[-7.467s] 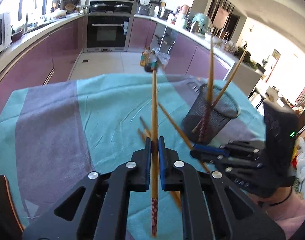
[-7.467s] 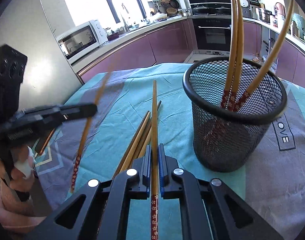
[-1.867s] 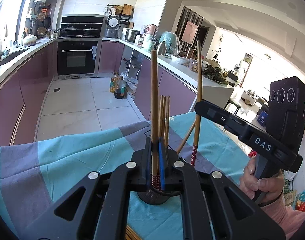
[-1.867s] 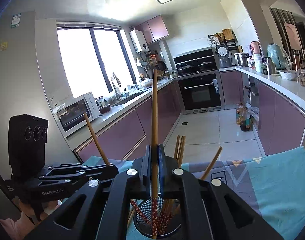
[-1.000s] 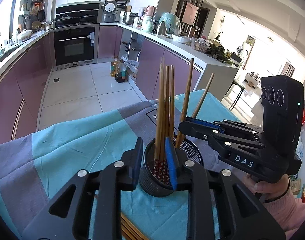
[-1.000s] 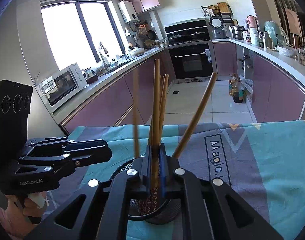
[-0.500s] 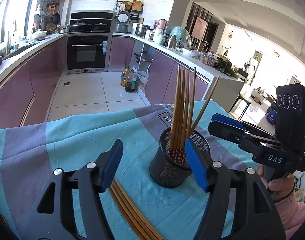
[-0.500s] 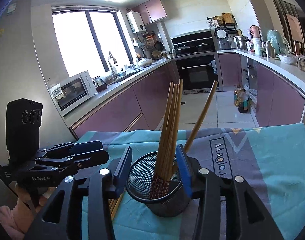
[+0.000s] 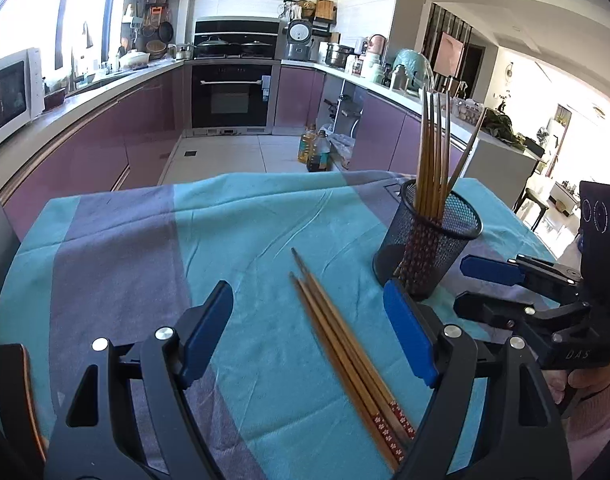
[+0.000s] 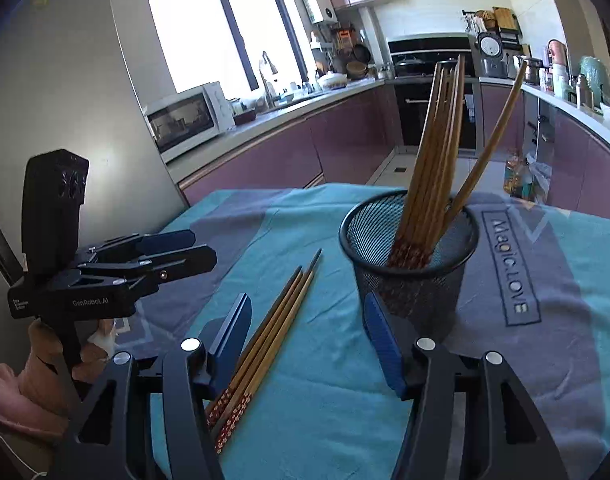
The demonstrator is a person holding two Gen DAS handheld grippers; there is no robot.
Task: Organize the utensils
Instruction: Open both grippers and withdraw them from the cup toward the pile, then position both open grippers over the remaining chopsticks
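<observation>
A black mesh cup (image 9: 429, 240) stands on the teal and purple tablecloth (image 9: 245, 224) and holds several wooden chopsticks (image 9: 433, 160) upright. It also shows in the right wrist view (image 10: 409, 264), with the chopsticks in it (image 10: 433, 160). A small bundle of loose chopsticks (image 9: 345, 352) lies flat on the cloth left of the cup; it also shows in the right wrist view (image 10: 265, 344). My left gripper (image 9: 309, 328) is open and empty above the loose bundle. My right gripper (image 10: 309, 336) is open and empty, with the bundle near its left finger and the cup just ahead.
The table's far edge drops to a tiled kitchen floor with purple cabinets (image 9: 105, 148) and an oven (image 9: 233, 92) beyond. A microwave (image 10: 185, 120) sits on the left counter. A dark chair back (image 9: 17, 392) rises at the table's near left edge.
Both grippers let go of their chopsticks into the cup, opened wide and drew back and down. The loose bundle on the cloth has come into view below them.
</observation>
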